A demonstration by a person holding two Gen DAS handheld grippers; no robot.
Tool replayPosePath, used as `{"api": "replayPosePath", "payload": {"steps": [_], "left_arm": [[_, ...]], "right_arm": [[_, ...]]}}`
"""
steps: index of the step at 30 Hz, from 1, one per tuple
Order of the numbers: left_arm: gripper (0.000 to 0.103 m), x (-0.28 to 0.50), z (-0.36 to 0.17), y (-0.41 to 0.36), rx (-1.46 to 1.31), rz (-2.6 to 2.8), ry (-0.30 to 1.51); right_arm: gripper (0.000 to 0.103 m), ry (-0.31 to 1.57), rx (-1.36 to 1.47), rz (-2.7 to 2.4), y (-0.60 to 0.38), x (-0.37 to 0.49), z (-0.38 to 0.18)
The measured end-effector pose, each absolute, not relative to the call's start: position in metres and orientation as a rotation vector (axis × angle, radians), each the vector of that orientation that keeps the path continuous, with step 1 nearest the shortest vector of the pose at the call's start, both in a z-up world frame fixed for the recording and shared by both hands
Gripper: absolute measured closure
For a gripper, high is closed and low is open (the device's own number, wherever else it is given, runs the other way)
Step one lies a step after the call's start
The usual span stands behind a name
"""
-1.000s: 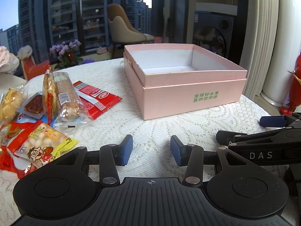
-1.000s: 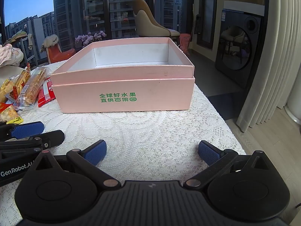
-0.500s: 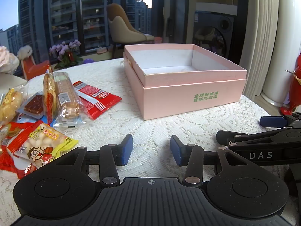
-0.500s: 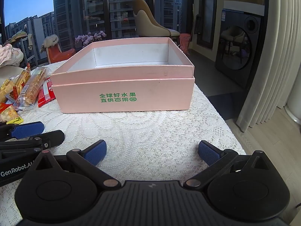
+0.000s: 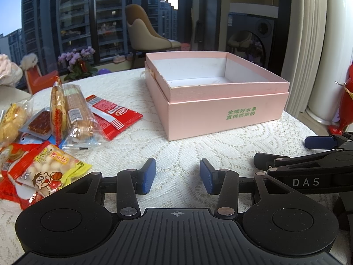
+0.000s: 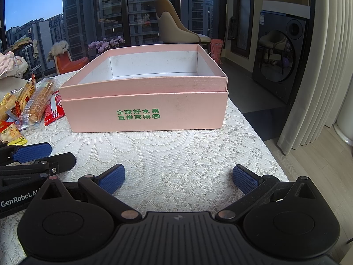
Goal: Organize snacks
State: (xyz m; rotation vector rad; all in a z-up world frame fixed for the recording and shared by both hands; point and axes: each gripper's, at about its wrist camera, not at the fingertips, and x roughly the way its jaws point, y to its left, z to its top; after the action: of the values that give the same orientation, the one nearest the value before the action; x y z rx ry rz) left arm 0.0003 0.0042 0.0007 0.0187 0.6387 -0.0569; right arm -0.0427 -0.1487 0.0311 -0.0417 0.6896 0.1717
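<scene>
A square pink cardboard box with green printed characters on its near side sits open on the white lace tablecloth, its white inside bare. It appears to stand nested in a slightly wider pink tray of the same card, probably its lid.

To the left of the box, well apart from it, the snacks lie in a loose heap on the cloth. Nearest the box is a flat red foil packet with white lettering. Overlapping its left edge is a clear plastic sleeve of long brown biscuits, and just left of that a second, narrower clear pack with red print stands on edge. A small clear-wrapped dark red square lies further left, beside a clear bag of pale yellow buns at the edge of view. Nearest of all is a red and yellow bag of small white balls with a cartoon child's face on it.

The left gripper hovers low over the cloth, near side of the box, its blue pads partly apart with nothing between them. The right gripper is just beside it on the right, jaws spread wide and likewise empty, facing the box's printed side.
</scene>
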Motion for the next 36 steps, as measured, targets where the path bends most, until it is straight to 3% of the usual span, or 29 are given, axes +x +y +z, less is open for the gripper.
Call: {"api": "replayPosePath", "payload": {"steps": [36], "left_arm": [[0.054, 0.0010, 0.0008, 0.0069, 0.004, -0.061, 0.638]], "right_arm": [[0.000, 0.690, -0.041, 0.172, -0.1490, -0.0423, 0.0308]]}}
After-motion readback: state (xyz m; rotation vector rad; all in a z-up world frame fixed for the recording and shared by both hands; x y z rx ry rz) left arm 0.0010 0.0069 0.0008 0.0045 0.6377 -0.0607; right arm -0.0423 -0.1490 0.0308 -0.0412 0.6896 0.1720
